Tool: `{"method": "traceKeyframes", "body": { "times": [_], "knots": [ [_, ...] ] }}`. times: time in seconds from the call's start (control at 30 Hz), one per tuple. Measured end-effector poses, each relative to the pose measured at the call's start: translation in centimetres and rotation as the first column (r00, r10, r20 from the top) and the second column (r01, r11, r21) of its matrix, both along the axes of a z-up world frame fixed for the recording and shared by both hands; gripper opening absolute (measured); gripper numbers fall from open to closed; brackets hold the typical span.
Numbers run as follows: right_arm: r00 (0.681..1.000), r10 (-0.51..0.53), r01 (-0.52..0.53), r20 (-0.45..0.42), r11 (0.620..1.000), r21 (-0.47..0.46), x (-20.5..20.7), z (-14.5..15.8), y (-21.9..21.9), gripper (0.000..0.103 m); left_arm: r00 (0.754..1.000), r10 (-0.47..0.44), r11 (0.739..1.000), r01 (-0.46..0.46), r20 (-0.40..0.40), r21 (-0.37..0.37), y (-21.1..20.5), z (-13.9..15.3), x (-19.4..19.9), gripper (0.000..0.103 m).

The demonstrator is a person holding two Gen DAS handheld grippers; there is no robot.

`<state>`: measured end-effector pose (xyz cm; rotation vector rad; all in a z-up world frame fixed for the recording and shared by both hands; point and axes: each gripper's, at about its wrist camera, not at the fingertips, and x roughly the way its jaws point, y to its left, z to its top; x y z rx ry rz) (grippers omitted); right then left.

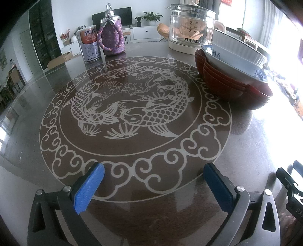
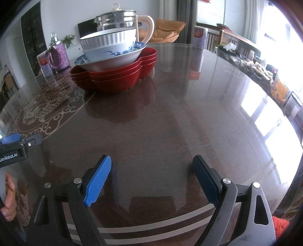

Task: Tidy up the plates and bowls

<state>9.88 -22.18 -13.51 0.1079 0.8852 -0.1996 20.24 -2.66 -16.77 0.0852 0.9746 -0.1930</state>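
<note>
on table (image 2: 170,113), bowl stack (image 2: 113,62); both tongs agape.

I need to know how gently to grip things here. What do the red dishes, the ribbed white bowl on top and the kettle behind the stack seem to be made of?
Red dishes: probably lacquered plastic or wood, uniformly glossy, thin nested rims. Ribbed white bowl: likely glazed ceramic, opaque with fluted walls. Kettle: clear glass body, you see through it, with cream plastic-looking base and handle. Both grippers, left and right, are open and empty.

surface (image 2: 170,117): glossy dark wood | far ahead: white wall (image 1: 75,13), black TV (image 1: 125,15), white cabinet (image 1: 145,33), potted plant (image 1: 151,17) | right: bright windows (image 2: 280,34)
</note>
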Motion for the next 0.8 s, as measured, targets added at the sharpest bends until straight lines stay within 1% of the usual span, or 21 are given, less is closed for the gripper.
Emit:
{"method": "traceKeyframes", "body": {
  "times": [0.33,0.5,0.67,0.8],
  "knots": [
    [1.000,0.001,-0.001,0.007,1.000,-0.005,-0.1,0.2,-0.3,0.090,1.000,0.013,1.000,-0.013,0.004,0.001,-0.2,0.1,0.1,0.103],
    [1.000,0.011,-0.011,0.010,1.000,-0.005,-0.2,0.2,-0.5,0.090,1.000,0.002,1.000,-0.002,0.004,-0.001,0.0,0.1,0.7,0.103],
    [1.000,0.016,-0.016,-0.006,1.000,-0.004,0.1,0.2,-0.3,0.090,1.000,0.012,1.000,-0.012,0.024,-0.005,0.0,-0.1,1.4,0.103],
    [1.000,0.012,-0.013,-0.016,1.000,-0.002,0.4,0.2,-0.2,0.090,1.000,0.016,1.000,-0.016,0.022,-0.004,-0.1,-0.1,1.6,0.103]
  ]
}}
